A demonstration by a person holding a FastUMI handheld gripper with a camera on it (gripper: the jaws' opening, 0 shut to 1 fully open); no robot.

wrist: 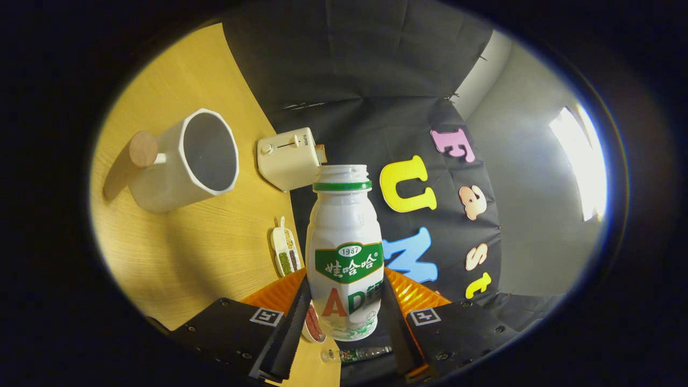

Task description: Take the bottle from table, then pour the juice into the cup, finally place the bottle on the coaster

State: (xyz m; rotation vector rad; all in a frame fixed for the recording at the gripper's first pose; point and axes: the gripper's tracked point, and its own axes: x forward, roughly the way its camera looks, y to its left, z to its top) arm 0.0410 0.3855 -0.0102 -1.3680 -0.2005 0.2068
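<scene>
The hand-held gripper [346, 317] pinches the bottle [344, 252] low on its body; light, smooth, probably squashy plastic, uncapped. The cup [185, 161] lies at ten o'clock.

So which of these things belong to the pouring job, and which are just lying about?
Job: bottle, uncapped, clamped between the gripper fingers; white cup, beyond the fingers.
Lying about: toaster; small divided dish beside the bottle.
</scene>
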